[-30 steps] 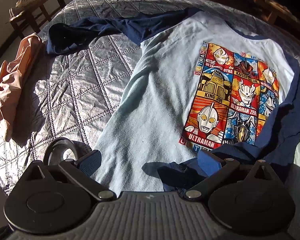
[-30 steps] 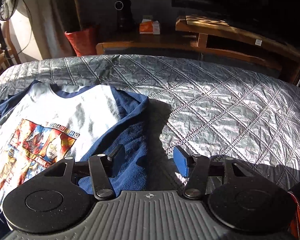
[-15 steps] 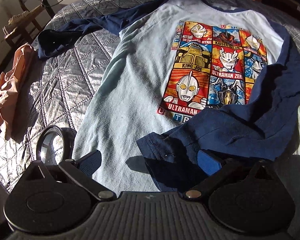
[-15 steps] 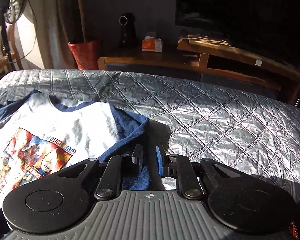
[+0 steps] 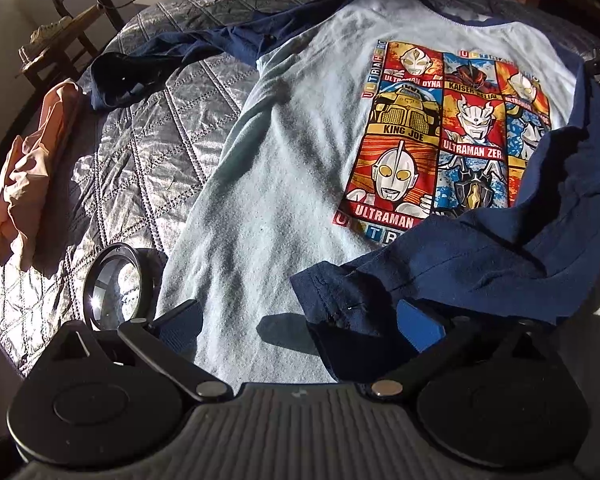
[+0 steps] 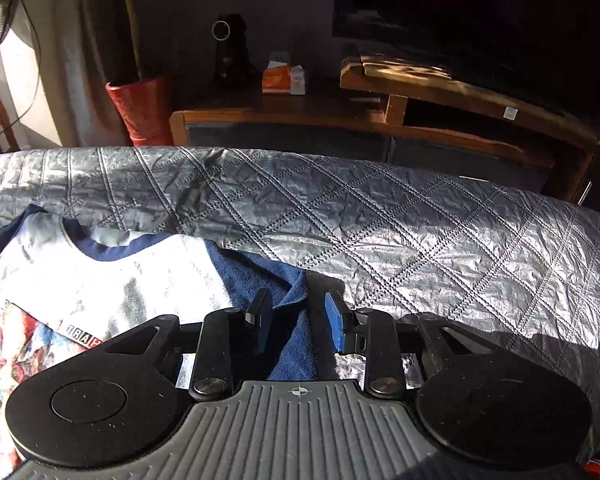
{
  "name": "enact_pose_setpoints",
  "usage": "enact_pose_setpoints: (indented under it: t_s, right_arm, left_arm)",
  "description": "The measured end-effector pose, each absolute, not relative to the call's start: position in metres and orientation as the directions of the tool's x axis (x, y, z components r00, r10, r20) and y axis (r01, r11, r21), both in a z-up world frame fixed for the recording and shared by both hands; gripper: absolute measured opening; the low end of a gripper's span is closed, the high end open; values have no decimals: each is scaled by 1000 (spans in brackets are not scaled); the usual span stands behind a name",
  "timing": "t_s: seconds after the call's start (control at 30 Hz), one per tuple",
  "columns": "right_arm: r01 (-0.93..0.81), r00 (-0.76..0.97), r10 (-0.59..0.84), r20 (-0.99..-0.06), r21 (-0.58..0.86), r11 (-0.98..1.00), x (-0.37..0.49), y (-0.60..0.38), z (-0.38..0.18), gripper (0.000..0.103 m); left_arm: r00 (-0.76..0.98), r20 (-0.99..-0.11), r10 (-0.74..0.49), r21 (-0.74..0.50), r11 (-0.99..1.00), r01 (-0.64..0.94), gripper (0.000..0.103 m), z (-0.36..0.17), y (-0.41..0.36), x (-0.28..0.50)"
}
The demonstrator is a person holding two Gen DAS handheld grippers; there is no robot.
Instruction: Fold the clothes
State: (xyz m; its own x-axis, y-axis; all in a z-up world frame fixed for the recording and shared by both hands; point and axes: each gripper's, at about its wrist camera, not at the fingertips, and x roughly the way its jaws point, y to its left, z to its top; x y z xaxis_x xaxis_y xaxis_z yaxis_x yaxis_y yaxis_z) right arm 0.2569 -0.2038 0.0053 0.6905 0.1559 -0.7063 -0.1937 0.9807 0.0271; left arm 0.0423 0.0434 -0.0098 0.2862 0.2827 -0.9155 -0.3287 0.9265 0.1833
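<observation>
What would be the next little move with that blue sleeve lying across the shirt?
Probably lift the right gripper clear: its jaws are opening and the pads no longer pinch the navy sleeve, which is already folded in over the shirt. The left gripper stands open above the hem.

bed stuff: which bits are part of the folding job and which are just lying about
Part of the job: raglan shirt, its navy sleeve folded across the front, left gripper, right gripper.

Lying about: peach garment, round lens, tissue box, red pot.
</observation>
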Motion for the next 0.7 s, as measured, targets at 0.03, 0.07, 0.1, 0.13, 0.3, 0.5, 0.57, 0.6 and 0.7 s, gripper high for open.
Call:
enact_pose_setpoints:
  t_s: [0.03, 0.07, 0.1, 0.13, 0.3, 0.5, 0.57, 0.6, 0.7]
  right_arm:
    - [-251, 693, 216, -688, 50, 967, 239, -196, 12, 38]
    - [-305, 687, 275, -672, 77, 949, 217, -189, 18, 40]
    - [-358, 678, 333, -655, 101, 928, 195, -182, 23, 42]
    - [-402, 666, 376, -645, 113, 908, 170, -174, 27, 46]
    - [-653, 603, 490, -630, -35, 757, 47, -110, 35, 47]
    - [-828, 460, 567, -683, -101, 551, -37, -34, 23, 62]
    - [-827, 463, 547, -697, -118, 549, -41, -18, 15, 61]
    - [-816, 469, 533, -704, -117, 566, -39, -12, 12, 61]
    - [-799, 451, 471, -759, -107, 592, -24, 2, -9, 55]
  left_arm:
    - [283, -915, 286, 180, 921, -347, 102, -9, 49, 43]
    - [280, -916, 287, 176, 915, -363, 102, -8, 55, 44]
    - [276, -917, 286, 170, 910, -379, 102, -7, 61, 46]
    - [273, -919, 285, 164, 904, -394, 102, -6, 67, 48]
    - [269, -921, 281, 118, 861, -495, 102, 5, 101, 55]
    - [307, -896, 322, 86, 802, -591, 102, 26, 140, 61]
    - [304, -899, 314, 71, 791, -608, 102, 27, 147, 61]
    - [301, -904, 303, 63, 792, -607, 102, 25, 148, 60]
    - [296, -911, 287, 60, 802, -594, 102, 22, 147, 60]
